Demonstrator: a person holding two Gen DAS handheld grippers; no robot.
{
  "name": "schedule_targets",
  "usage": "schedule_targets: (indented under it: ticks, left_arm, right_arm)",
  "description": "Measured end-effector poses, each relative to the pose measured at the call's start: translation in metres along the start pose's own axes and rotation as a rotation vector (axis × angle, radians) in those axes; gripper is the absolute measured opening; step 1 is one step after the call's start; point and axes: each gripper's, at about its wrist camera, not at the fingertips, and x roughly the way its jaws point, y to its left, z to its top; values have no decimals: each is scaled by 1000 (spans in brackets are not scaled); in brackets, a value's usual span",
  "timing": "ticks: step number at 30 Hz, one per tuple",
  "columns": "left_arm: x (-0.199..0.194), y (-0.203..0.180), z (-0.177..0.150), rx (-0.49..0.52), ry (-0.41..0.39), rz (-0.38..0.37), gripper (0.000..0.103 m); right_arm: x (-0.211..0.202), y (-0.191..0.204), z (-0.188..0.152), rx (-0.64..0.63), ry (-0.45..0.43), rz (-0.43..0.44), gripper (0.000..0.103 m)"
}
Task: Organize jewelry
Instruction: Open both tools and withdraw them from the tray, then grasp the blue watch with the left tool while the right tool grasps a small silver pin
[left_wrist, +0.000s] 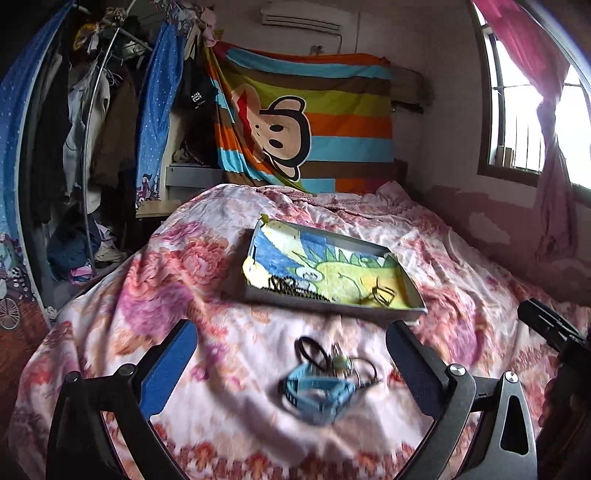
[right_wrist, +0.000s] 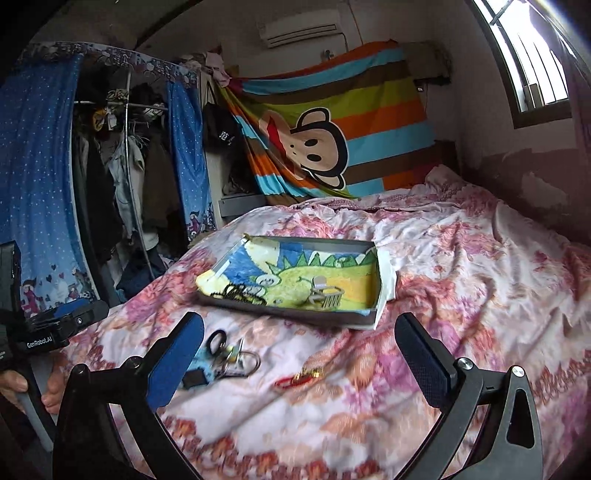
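A shallow grey tray (left_wrist: 255, 293) (right_wrist: 280, 314) lined with a cartoon dinosaur cloth lies on the floral bedspread. In it are a dark bead chain (left_wrist: 284, 286) (right_wrist: 240, 291) and a pale hair clip (right_wrist: 327, 295). In front of it lies a small pile: a light blue strap (left_wrist: 317, 395), dark rings (left_wrist: 310, 350) (right_wrist: 218, 339) and wire hoops (right_wrist: 247, 363). A red-and-gold piece (right_wrist: 299, 378) lies alone to the right. My left gripper (left_wrist: 295, 354) is open above the pile. My right gripper (right_wrist: 299, 350) is open above the red-and-gold piece. Both are empty.
The floral bedspread (left_wrist: 207, 258) (right_wrist: 461, 266) covers the whole bed. A striped monkey-print cloth (left_wrist: 314, 122) hangs at the head. An open wardrobe with clothes (left_wrist: 85, 147) stands at the left. A window (left_wrist: 524, 110) is at the right.
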Motion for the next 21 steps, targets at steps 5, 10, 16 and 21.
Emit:
schedule_targets:
  ticks: [5,10,16,21]
  left_arm:
    - [-20,-5,-15,21,21,-14,103]
    - [-28,-6,-35,48,80,-23,103]
    - [-24,-13,-46,88,139,-41,103]
    - [-12,-18,-53,137,197,-30,103]
  right_arm:
    - [-17,0,-18,-1,75,-36,102]
    - [-17,-6,-37,26,181,-47,102]
    - [0,-8,-55,31,303,-58,102]
    - [12,-12,-59,53,367,-40,102]
